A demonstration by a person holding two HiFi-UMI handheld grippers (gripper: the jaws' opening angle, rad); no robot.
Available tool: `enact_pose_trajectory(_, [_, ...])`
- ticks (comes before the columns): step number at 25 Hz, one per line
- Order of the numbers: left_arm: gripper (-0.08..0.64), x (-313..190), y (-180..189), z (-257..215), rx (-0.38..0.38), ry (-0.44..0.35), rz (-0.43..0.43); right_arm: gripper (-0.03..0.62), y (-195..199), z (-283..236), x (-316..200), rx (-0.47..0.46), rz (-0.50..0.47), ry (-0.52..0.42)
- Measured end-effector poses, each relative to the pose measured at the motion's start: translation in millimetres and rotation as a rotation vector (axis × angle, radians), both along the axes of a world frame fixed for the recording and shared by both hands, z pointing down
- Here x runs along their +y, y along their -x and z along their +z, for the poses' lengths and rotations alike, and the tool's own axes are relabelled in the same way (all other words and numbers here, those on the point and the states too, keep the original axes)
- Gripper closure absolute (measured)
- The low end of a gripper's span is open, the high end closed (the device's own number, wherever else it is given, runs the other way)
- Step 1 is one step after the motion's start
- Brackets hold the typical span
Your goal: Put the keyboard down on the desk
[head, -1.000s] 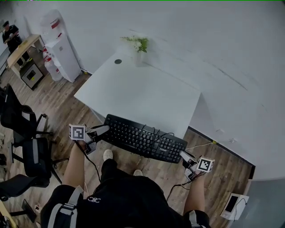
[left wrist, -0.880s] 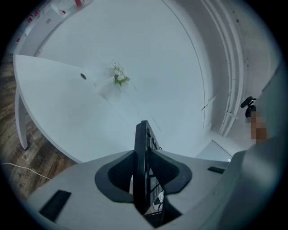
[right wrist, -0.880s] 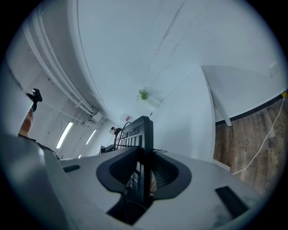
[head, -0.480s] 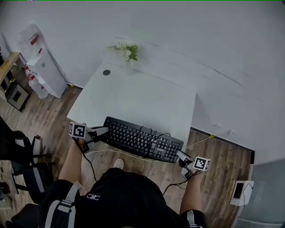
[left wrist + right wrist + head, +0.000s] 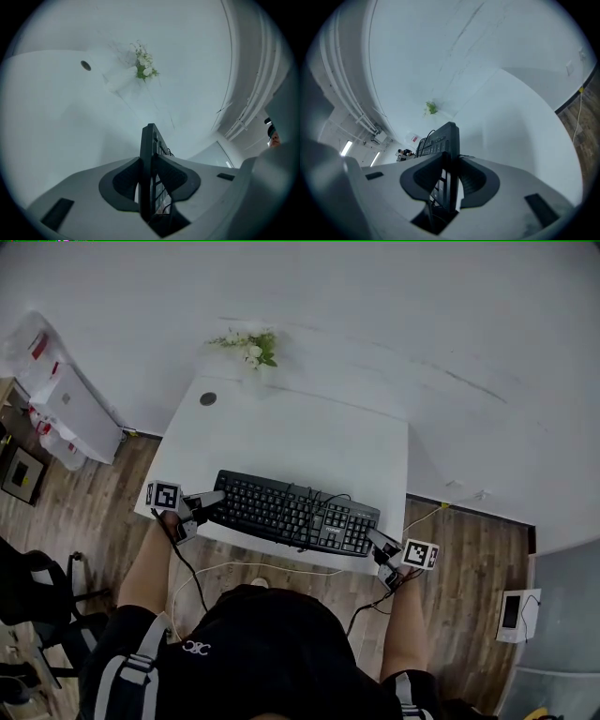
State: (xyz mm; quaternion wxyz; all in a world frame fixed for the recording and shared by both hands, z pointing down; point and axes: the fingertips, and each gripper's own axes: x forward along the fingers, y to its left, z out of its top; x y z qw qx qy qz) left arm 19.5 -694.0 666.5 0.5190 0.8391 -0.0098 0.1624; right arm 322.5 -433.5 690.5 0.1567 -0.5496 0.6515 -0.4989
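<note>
Keyboard [image 5: 295,515] was over the near edge of the desk [image 5: 300,437], lengthwise along that edge, cable bunched on top of it. Left gripper [image 5: 210,502] was clamped on its left end and right gripper [image 5: 378,540] on its right end; both gripper views showed the pads pressed against the keyboard's thin edge. Couldn't tell whether it was touching the surface yet. Carry looked mostly done. Left to do: settle it flat, further in from the near edge, then release both ends.
</note>
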Motion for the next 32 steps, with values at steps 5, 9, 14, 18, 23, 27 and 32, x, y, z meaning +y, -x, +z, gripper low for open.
enact_pose_trajectory(5, [0.437,-25.7,-10.7,34.7,-0.033,0.088,-0.047,0.477,-11.3,21.4,-25.2,-0.016,0.046,0.067])
enact_pose_trajectory(9, [0.434,-34.8,-20.4,57.5,-0.083,0.105,-0.05,0.474,-25.3,35.1,-36.1,-0.005,0.102,0.112])
enact_pose_trajectory(14, [0.43,-40.0,-24.4,78.6,-0.136,0.127,-0.049,0.472,-31.7,50.3,-41.0,0.001,0.128,0.158])
enact_pose_trajectory(18, [0.43,-44.5,-31.0,83.8,-0.158,0.117,-0.022,0.472,-32.5,60.7,-38.2,-0.017,0.156,0.185])
enact_pose_trajectory(23, [0.426,-47.8,-40.2,94.1,-0.213,0.09,0.028,0.472,-35.2,71.0,-33.0,-0.025,0.176,0.214])
enact_pose_trajectory(27, [0.425,-42.4,-42.0,102.4,-0.253,0.067,0.066,0.471,-34.2,81.9,-23.8,0.0,0.177,0.262])
enact_pose_trajectory(32, [0.423,-38.1,-41.3,112.1,-0.289,0.062,0.077,0.469,-32.8,88.4,-18.8,0.026,0.18,0.287])
